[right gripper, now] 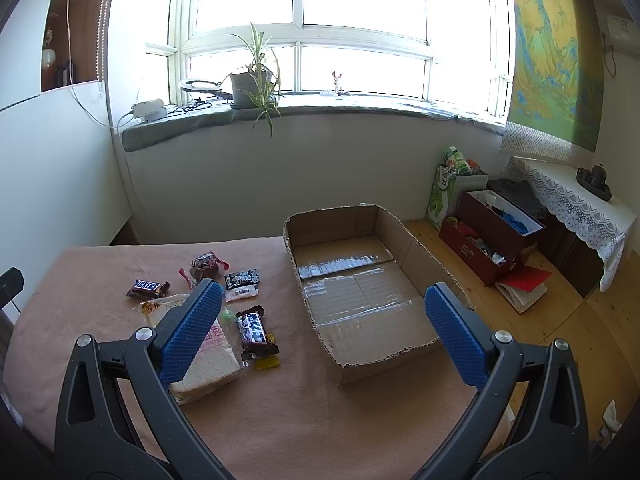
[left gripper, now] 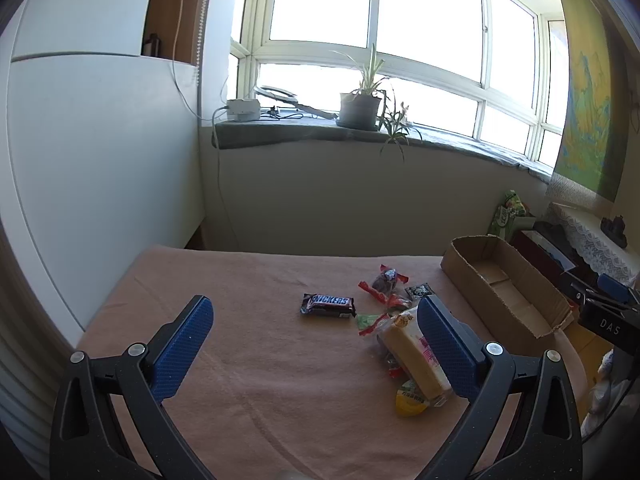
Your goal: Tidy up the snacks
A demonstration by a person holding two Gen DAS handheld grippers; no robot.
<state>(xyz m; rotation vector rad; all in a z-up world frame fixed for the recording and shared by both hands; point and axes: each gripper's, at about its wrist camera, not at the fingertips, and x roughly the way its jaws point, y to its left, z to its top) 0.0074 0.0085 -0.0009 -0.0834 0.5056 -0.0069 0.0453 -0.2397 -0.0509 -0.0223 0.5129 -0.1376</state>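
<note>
Both tools gape empty: left tool [left gripper: 316, 322], right tool [right gripper: 324, 308] | snacks [right gripper: 208, 300] lie left of cardboard box [right gripper: 352, 216] | pink-covered worktop [right gripper: 280, 420]

My pads [right gripper: 196, 332] are blue, knobbly rubber on matt black plastic arms with shiny metal pins. Under me the cloth [right gripper: 280, 420] is pink, soft and matt. The box [right gripper: 404, 248] is rough brown cardboard with glossy tape. The Snickers [left gripper: 328, 305] wrapper is glossy; the floor [right gripper: 532, 328] is smooth wood.

Potted plant [right gripper: 252, 84] on windowsill [right gripper: 360, 106]
</note>
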